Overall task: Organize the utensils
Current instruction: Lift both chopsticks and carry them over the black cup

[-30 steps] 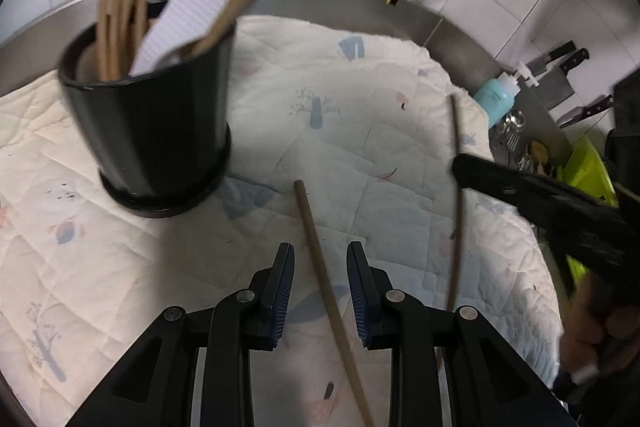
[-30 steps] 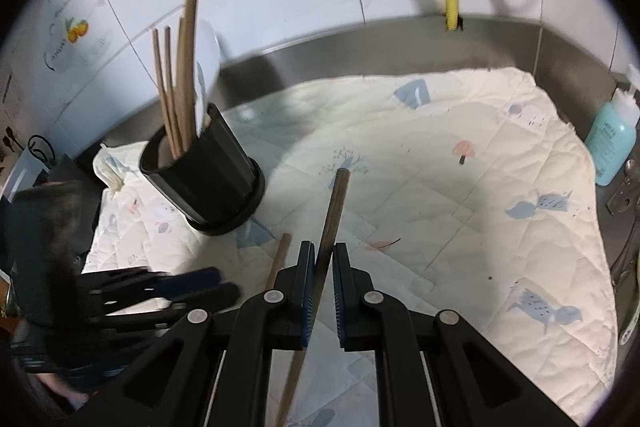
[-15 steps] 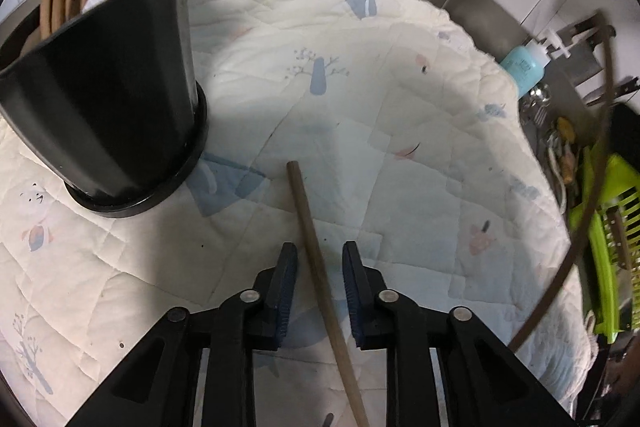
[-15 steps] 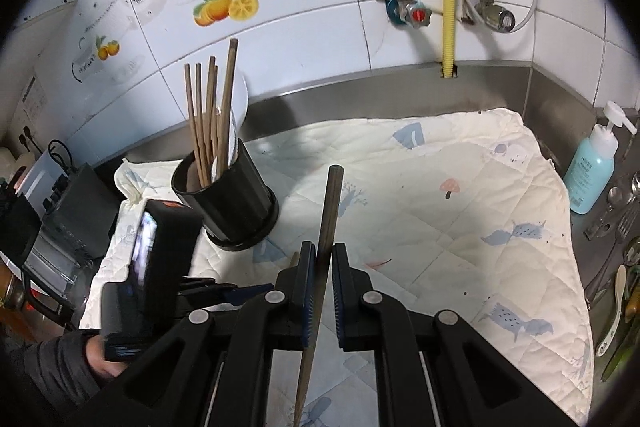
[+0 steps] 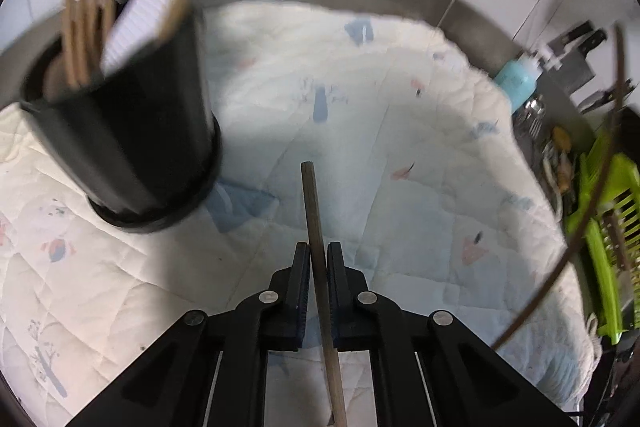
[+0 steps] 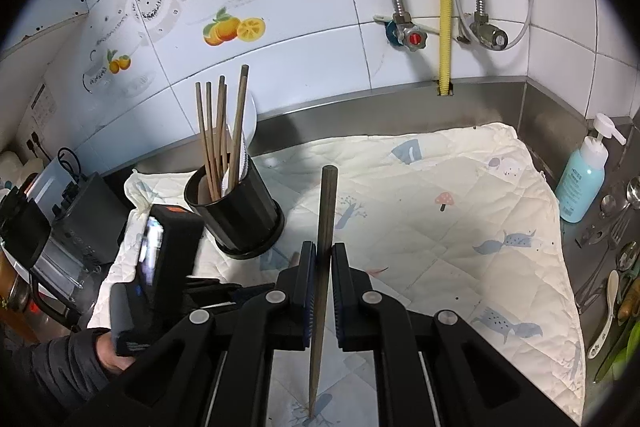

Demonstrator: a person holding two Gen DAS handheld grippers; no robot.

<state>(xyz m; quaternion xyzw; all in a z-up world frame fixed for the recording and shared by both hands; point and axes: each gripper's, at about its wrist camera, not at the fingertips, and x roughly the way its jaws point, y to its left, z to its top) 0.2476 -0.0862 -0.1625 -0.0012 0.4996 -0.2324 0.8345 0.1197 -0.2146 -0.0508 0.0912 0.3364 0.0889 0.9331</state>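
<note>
each gripper, left gripper point(image 5: 319, 259) and right gripper point(image 6: 324, 259), pinches one chopstick lengthwise; black holder point(image 5: 120, 131) sits ahead-left of both.

A brown chopstick point(image 5: 316, 239) is clamped between the blue pads of the left tool point(image 5: 319, 263), its blunt end raised over the quilted cloth point(image 5: 400, 131) that covers the counter. A black holder point(image 5: 120, 147) with chopsticks and a white utensil is seen toward the cloth's left edge. A second chopstick point(image 5: 592, 211) is seen near the right edge, beside a green rack point(image 5: 608, 227).
</note>
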